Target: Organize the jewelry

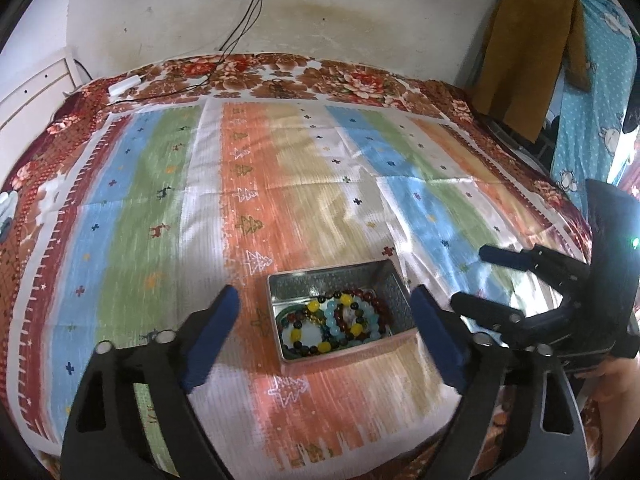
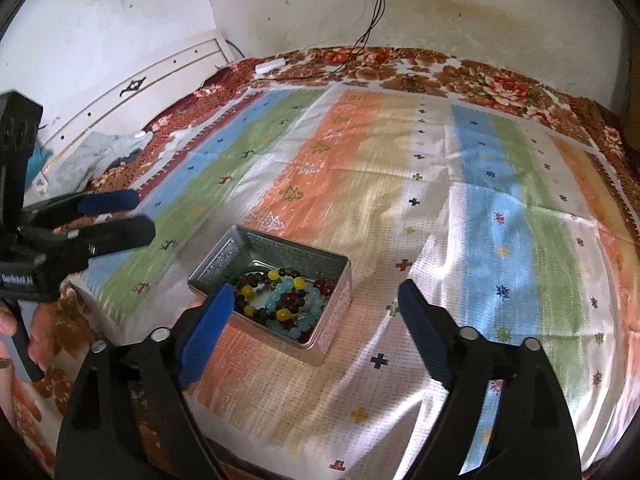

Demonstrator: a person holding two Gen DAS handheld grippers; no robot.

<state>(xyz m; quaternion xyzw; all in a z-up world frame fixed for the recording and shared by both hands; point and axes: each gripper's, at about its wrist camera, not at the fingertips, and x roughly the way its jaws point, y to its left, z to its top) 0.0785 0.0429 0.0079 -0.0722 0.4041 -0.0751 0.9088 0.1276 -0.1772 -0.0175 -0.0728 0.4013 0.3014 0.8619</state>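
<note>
A rectangular silver tin sits on a striped cloth. It holds several beaded bracelets in yellow, light blue, dark red and black. My left gripper is open and empty, hovering above the tin with a blue-padded finger on each side. My right gripper is open and empty, held above the cloth with the tin near its left finger; the bracelets show inside. The right gripper also shows in the left wrist view, open, to the right of the tin. The left gripper shows in the right wrist view, open.
The striped cloth covers a bed with a floral blanket. A white charger with black cables lies at the far edge. A white headboard and crumpled clothes are at the left. Hanging cloths are at the right.
</note>
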